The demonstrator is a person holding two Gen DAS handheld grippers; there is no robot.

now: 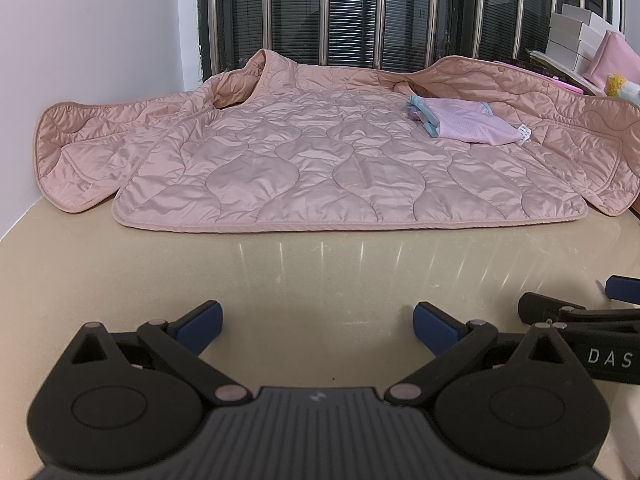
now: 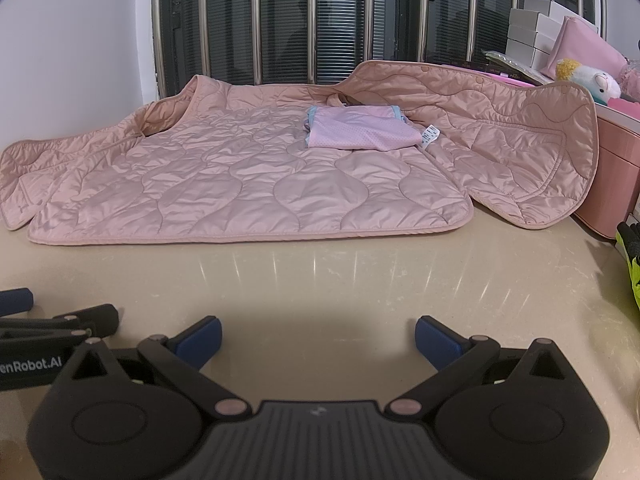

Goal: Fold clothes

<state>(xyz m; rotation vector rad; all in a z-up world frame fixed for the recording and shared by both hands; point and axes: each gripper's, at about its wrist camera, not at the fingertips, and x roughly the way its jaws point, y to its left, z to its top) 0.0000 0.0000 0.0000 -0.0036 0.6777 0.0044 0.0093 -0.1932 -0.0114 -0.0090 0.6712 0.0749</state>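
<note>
A pink quilted jacket (image 1: 304, 160) (image 2: 224, 184) lies spread open on the beige table (image 1: 320, 272) (image 2: 320, 280), its front panels flung out to left and right. A small folded lilac garment with pale blue trim (image 1: 464, 120) (image 2: 360, 128) rests on the jacket's far right part. My left gripper (image 1: 318, 320) hovers over bare table in front of the jacket's hem, open, nothing between its blue pads. My right gripper (image 2: 319, 338) stands beside it, likewise open and empty. Each gripper shows at the other view's edge.
A white wall (image 1: 100, 40) bounds the table on the left; a barred dark window (image 1: 360, 12) runs behind. White boxes (image 2: 536, 32), a pink bag (image 2: 588, 48), a plush toy (image 2: 588, 78) and a pink box (image 2: 616, 176) crowd the right. A yellow-green object (image 2: 630, 256) lies at the right edge.
</note>
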